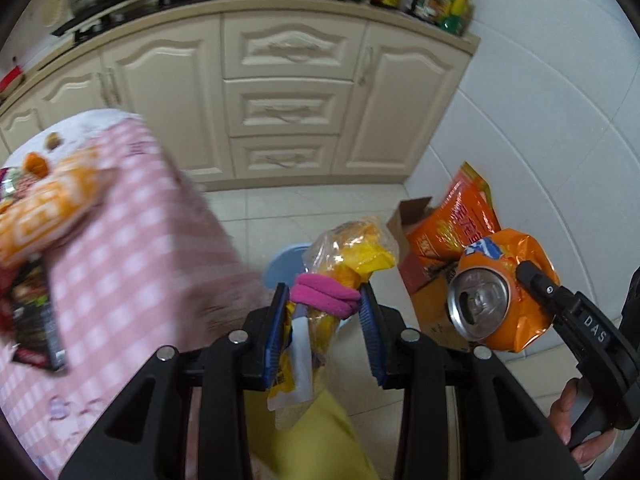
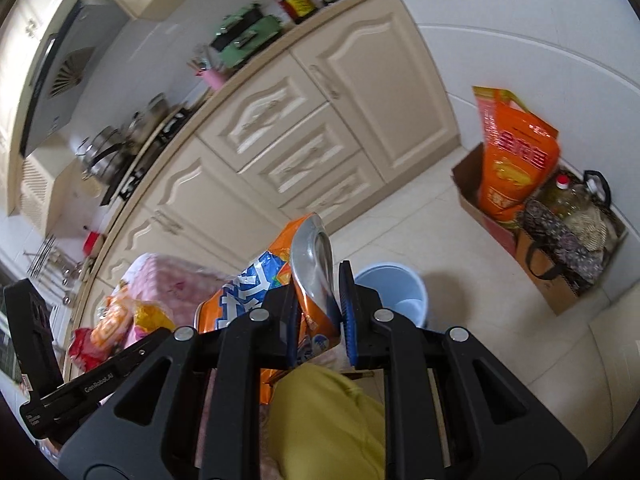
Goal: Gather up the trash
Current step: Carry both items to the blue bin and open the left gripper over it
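Note:
My left gripper [image 1: 325,300] is shut on a bundle of trash: a clear plastic bag with yellow wrappers [image 1: 352,256] and a pink cloth piece [image 1: 324,294], held above the floor. My right gripper [image 2: 318,300] is shut on a crushed orange soda can [image 2: 308,276]; the can also shows in the left wrist view [image 1: 500,300], held to the right of the left gripper. A light blue trash bin [image 2: 390,294] stands on the floor just beyond both grippers; only its rim [image 1: 286,260] shows in the left wrist view. More wrappers [image 1: 48,204] lie on the pink checked table [image 1: 152,248] at left.
Cream kitchen cabinets [image 1: 284,104] stand ahead, with pots and bottles on the counter. A cardboard box with an orange bag [image 2: 512,160] and a patterned bag [image 2: 560,240] sit against the white wall at right. The floor is pale tile. Yellow-green clothing [image 2: 324,420] shows below the grippers.

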